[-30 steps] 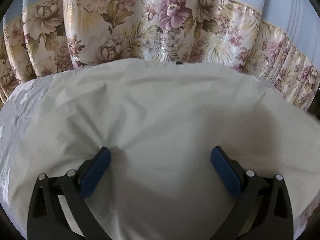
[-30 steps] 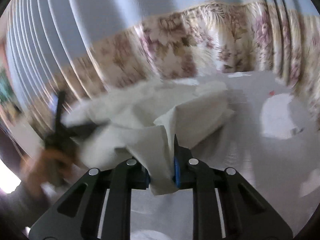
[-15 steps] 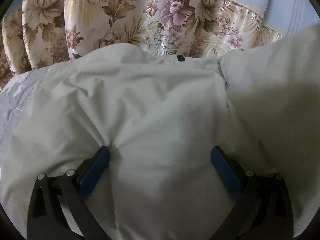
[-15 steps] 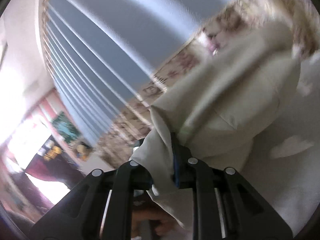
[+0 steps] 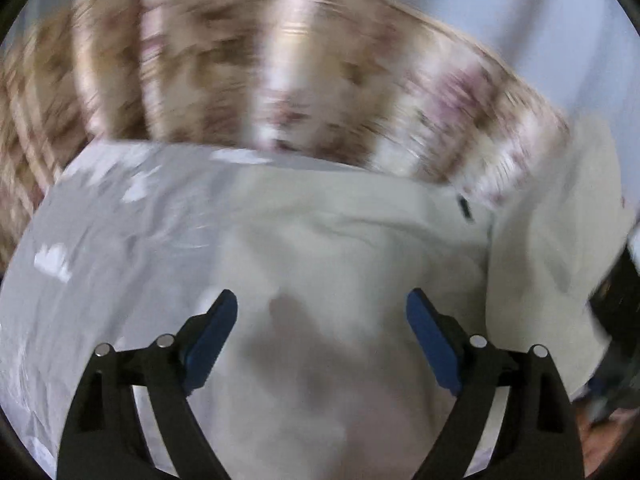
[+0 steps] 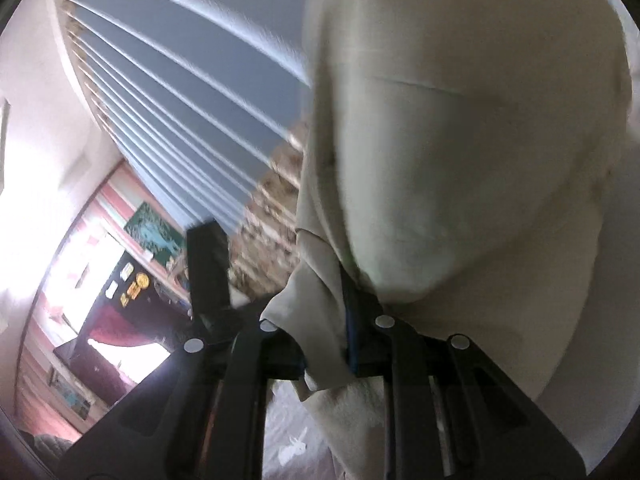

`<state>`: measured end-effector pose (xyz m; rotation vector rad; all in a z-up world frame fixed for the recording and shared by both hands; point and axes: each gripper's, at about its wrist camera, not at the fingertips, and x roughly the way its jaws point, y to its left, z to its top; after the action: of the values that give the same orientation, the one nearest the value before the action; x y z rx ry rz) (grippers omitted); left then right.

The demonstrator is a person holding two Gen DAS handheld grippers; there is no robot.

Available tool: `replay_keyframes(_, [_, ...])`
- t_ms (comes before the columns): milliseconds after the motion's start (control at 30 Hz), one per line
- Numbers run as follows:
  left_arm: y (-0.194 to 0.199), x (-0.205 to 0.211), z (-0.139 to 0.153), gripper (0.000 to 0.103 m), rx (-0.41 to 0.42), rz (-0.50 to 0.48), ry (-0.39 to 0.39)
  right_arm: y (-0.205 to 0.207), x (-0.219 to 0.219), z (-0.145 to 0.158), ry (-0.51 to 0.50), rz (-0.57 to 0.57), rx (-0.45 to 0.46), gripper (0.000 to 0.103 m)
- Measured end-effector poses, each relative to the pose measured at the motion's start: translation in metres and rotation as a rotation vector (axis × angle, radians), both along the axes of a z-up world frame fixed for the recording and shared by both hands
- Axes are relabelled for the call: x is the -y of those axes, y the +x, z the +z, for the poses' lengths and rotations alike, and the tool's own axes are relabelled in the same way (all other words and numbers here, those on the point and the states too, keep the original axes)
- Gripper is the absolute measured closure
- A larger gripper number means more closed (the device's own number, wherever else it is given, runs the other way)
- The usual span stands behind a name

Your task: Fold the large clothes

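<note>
- Cream garment lies spread on the pale bed sheet under the left claw, whose blue pads stand wide apart, holding nothing.
- Right claw is clamped on a garment fold, which hangs across that view (floral curtain badly blurred).

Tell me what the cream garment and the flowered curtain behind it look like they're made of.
Cream garment: soft matte woven cloth, probably cotton or a blend; it drapes in limp folds from the shut right gripper. Flowered curtain: seemingly a smooth, glossy synthetic or satin, with pale bands like sheen down its pleats, though blur leaves this uncertain.
</note>
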<state>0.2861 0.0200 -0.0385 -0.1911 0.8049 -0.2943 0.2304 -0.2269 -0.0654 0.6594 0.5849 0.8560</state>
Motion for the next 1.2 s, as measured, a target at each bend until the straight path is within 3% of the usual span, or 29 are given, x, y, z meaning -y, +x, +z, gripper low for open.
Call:
replay_keyframes(133, [0.003, -0.052, -0.007, 0.016, -0.030, 0.100, -0.076, 0.008, -0.025, -0.011, -0.061, 0.035, -0.015, 0.088])
replay_keyframes(200, [-0.003, -0.064, 0.000, 0.016, -0.009, 0.114, -0.077, 0.007, -0.036, -0.006, -0.129, 0.043, -0.009, 0.088])
replay_keyframes(300, [-0.013, -0.045, 0.014, 0.016, 0.036, 0.019, -0.029, 0.006, -0.054, -0.002, -0.298, 0.021, 0.016, 0.088])
replay_keyframes(367, [-0.020, -0.020, 0.021, 0.016, 0.072, -0.079, -0.009, 0.003, -0.058, -0.001, -0.356, 0.001, 0.034, 0.088])
replay_keyframes(433, [-0.029, 0.014, 0.027, 0.016, 0.104, -0.170, 0.008, -0.002, -0.056, -0.003, -0.368, -0.021, 0.053, 0.088])
replay_keyframes(567, [-0.038, 0.060, 0.039, 0.016, 0.159, -0.233, 0.007, -0.014, -0.051, -0.010, -0.351, -0.062, 0.075, 0.088])
replay_keyframes(767, [-0.053, 0.088, 0.055, 0.016, 0.254, -0.280, 0.003, -0.017, -0.048, -0.018, -0.321, -0.088, 0.080, 0.088])
replay_keyframes(900, [-0.047, 0.101, 0.050, 0.016, 0.287, -0.195, 0.144, -0.025, -0.052, -0.019, -0.324, -0.096, 0.091, 0.088])
replay_keyframes(967, [-0.045, 0.106, 0.044, 0.016, 0.278, -0.193, 0.173, -0.024, -0.052, -0.012, -0.317, -0.092, 0.090, 0.088])
replay_keyframes(1033, [-0.046, 0.111, 0.040, 0.016, 0.261, -0.257, 0.133, -0.026, -0.049, -0.014, -0.308, -0.089, 0.088, 0.088])
replay_keyframes(1100, [-0.047, 0.107, 0.038, 0.016, 0.237, -0.332, 0.035, -0.025, -0.043, -0.015, -0.286, -0.085, 0.078, 0.088])
replay_keyframes(1200, [-0.047, 0.101, 0.039, 0.016, 0.228, -0.343, -0.029, -0.023, -0.042, -0.018, -0.276, -0.081, 0.073, 0.088])
